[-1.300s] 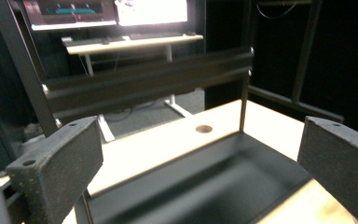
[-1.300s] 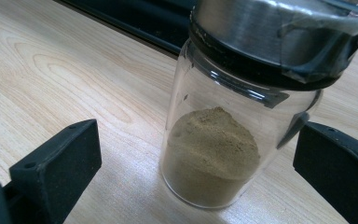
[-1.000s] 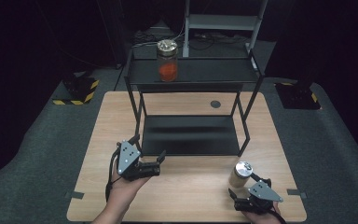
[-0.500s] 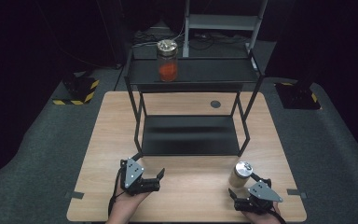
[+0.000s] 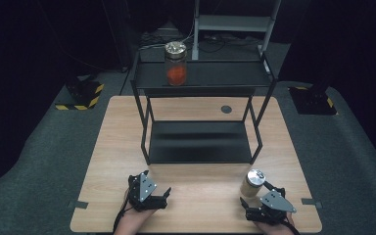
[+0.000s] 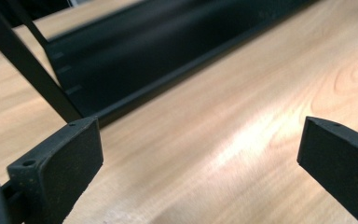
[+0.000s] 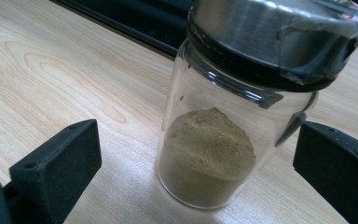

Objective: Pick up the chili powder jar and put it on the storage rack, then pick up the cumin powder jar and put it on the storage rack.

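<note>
The right gripper (image 7: pixel 200 154), jaws apart, frames a glass spice jar (image 7: pixel 223 135) that looks light, rigid, slippery and breakable; best clamped mid-body below the lid

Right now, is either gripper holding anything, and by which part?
Nothing is held. The right gripper is open, its fingers on either side of the jar of brown powder without touching it. The left gripper is open over bare table.
</note>
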`<state>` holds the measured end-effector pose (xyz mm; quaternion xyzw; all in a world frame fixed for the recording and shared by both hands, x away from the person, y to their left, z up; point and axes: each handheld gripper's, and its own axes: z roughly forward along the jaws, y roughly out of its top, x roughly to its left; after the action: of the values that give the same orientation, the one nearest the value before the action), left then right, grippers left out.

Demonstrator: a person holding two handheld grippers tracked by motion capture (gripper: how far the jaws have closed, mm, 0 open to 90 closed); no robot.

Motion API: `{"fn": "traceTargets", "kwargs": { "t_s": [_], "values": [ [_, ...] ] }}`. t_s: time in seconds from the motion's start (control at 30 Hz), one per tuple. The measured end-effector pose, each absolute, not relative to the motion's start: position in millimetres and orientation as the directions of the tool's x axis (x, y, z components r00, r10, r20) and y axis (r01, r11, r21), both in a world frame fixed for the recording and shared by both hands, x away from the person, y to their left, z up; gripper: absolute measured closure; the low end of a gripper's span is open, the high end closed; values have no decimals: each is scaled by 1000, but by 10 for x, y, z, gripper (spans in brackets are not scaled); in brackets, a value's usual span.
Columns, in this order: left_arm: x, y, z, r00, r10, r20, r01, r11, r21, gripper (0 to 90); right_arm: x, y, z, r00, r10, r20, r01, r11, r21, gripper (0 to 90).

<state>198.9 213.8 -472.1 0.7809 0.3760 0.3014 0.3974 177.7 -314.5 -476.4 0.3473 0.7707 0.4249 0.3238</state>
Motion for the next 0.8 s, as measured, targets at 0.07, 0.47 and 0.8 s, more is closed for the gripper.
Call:
{"fn": "traceTargets", "kwargs": {
  "t_s": [0.07, 0.47, 0.8],
  "values": [
    [1963, 2105, -4729, 539, 819, 198, 331, -422, 844, 5, 1772, -3140, -4766, -549, 809, -208, 257, 401, 879, 2],
    [1944, 1971, -4704, 524, 814, 253, 344, -473, 811, 8, 1759, -3169, -4783, -549, 812, -199, 249, 387, 888, 4],
    [1918, 2048, -4702, 525, 820, 227, 351, -451, 820, 9, 1761, -3159, -4780, -546, 813, -201, 252, 389, 886, 5]
  ]
}}
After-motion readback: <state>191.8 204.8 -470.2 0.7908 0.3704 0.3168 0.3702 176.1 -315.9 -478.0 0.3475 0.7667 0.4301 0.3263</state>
